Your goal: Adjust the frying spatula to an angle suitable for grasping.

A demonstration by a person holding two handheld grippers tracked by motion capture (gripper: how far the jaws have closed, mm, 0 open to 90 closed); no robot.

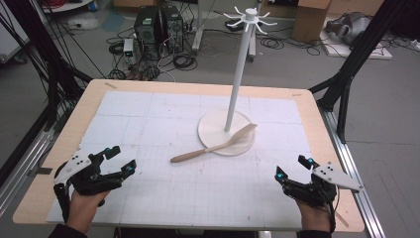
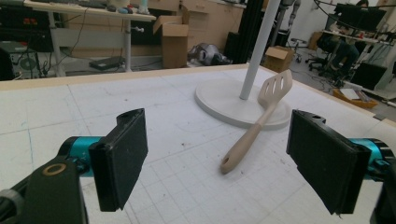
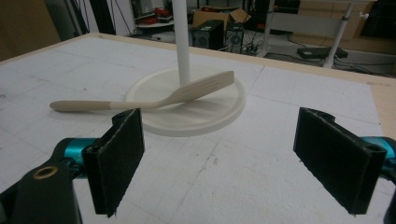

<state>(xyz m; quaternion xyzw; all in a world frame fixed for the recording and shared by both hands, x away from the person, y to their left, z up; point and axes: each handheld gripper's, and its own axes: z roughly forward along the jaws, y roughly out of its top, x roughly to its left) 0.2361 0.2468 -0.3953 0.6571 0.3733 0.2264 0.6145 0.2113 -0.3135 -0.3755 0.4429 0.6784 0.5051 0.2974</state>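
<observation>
Table with white gridded mat [image 1: 163,188]. Near its middle stands a white utensil stand [image 1: 237,74]: round flat base [image 1: 218,126], tall pole, ring of hooks [image 1: 250,19] at the top, all bare.

Slotted wooden spatula [image 1: 214,146] lies across the near rim of the base. Blade rests on the base close to the pole; the handle runs off the disc toward the left and ends on the mat. In the left gripper view a hanging hole shows at the handle's end [image 2: 227,161]. Blade slots show there too; from above they are too small to make out.

Left gripper [image 1: 116,159]: near the front-left of the mat, jaws spread wide, nothing between them, well apart from the spatula. It points toward the spatula handle.

Right gripper [image 1: 292,166]: near the front-right, jaws likewise released and empty, also well apart. Its own view looks straight at the stand and the spatula's blade end.

Step in hand, as I judge it: the start, both tools idle, the spatula untouched. The likely job is hanging it on a hook.

Next move probably calls for one gripper to reach in and pinch the handle where it lies flat on the mat, clear of the base rim. The hole end must stay free for the hook. The pole stands close to the blade, so the lift should avoid bumping it.
</observation>
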